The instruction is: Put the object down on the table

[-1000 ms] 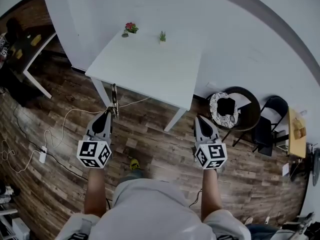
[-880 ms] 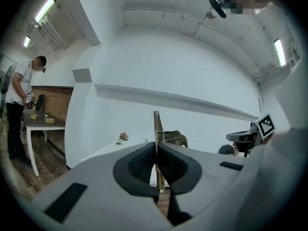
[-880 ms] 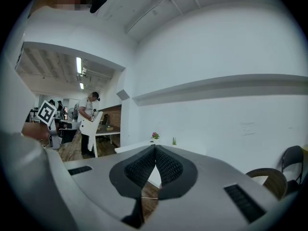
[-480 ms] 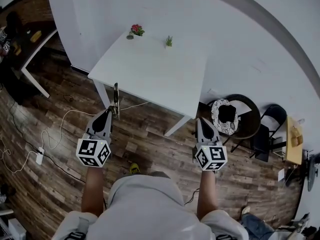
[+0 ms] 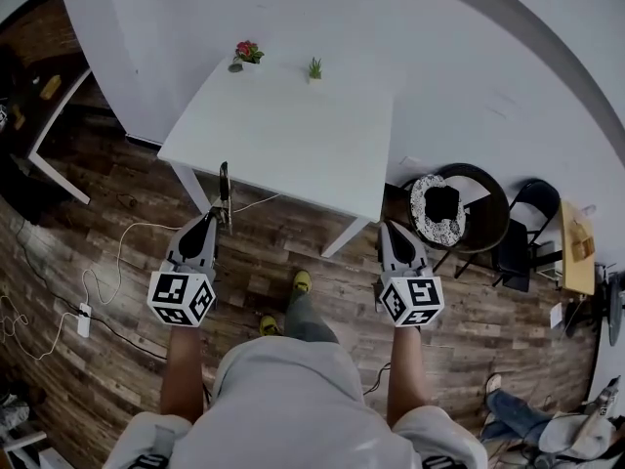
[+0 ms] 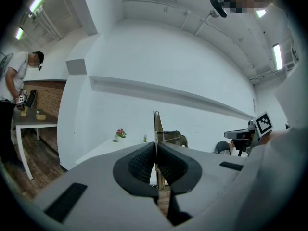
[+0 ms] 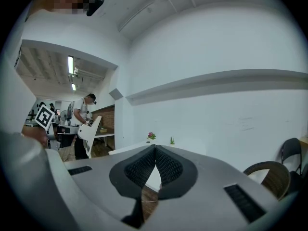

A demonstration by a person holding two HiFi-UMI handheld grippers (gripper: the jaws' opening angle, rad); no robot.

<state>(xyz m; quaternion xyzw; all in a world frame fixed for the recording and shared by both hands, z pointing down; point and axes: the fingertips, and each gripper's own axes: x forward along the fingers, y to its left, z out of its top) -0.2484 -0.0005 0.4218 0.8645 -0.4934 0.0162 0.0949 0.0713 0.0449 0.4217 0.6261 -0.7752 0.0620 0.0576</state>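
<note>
**First onlooker:** Brass-coloured metal, thin as a blade. That's what the left gripper (image 6: 155, 150) has its ribbed pads clamped on, with the strip (image 6: 156, 126) standing upright out of the tips. The right gripper (image 7: 155, 150) has its jaws pressed together on nothing.

**Second onlooker:** And it isn't down yet. From above, the strip (image 5: 224, 186) hangs over the wood floor (image 5: 117, 291), just short of the near edge of the white table (image 5: 283, 135). I'd step in, carry it well past that edge, tip it over and lower it till it lies flat, and only then loosen the jaws. Let go upright, it would likely topple and skid.

**First onlooker:** Keep off the red-flowered pot (image 5: 246, 53) and the green sprig (image 5: 314, 68) at the far edge, too.

**Second onlooker:** The left gripper view gives the pinch itself, though I can't tell what the piece is. Only the head view shows the gap to the table, and the chair (image 5: 457, 213) off to the right.
</note>
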